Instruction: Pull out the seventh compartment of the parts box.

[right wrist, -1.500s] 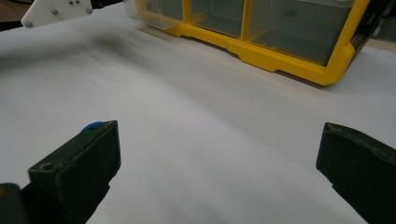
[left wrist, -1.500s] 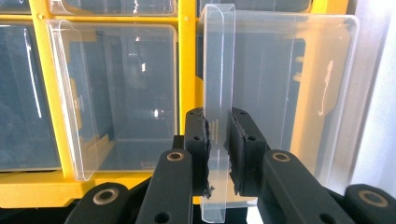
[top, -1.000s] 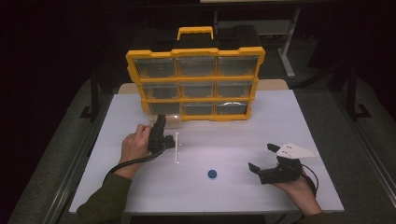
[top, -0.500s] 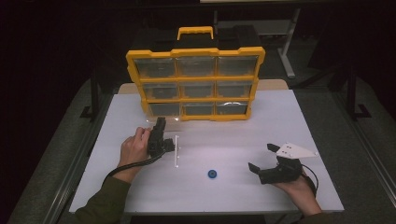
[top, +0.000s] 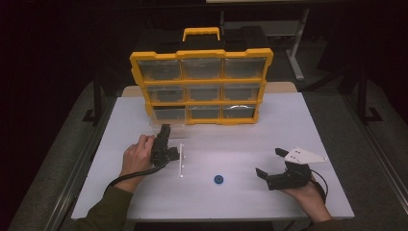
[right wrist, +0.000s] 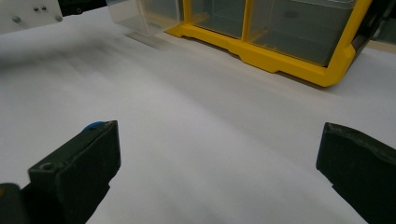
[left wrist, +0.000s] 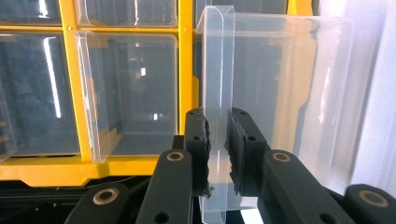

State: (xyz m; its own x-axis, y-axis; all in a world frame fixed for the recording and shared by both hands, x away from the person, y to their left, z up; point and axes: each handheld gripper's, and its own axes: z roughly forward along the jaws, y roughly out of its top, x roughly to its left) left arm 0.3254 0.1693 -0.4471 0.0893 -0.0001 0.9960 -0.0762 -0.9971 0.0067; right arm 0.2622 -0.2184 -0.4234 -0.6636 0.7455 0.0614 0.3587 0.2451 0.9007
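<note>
A yellow organizer point(top: 202, 86) with clear drawers stands upright at the back of the white table point(top: 288, 125). One clear plastic drawer point(top: 168, 126) sticks out from its bottom left slot. My left gripper point(top: 165, 131) is shut on that drawer's front lip; in the left gripper view the pads point(left wrist: 196, 135) pinch the thin clear wall of the drawer point(left wrist: 280, 84) at my left gripper point(left wrist: 218, 135). My right gripper point(top: 269, 162) rests open near the table's front right. A small blue round piece point(top: 219, 179) lies to its left, also peeking over the right gripper's point(right wrist: 219, 144) left jaw as the blue piece point(right wrist: 93, 125).
The organizer's yellow base point(right wrist: 280, 56) runs across the far side in the right gripper view. A black cable point(top: 130, 179) trails from the left gripper along the forearm. Dark floor and table legs surround the table.
</note>
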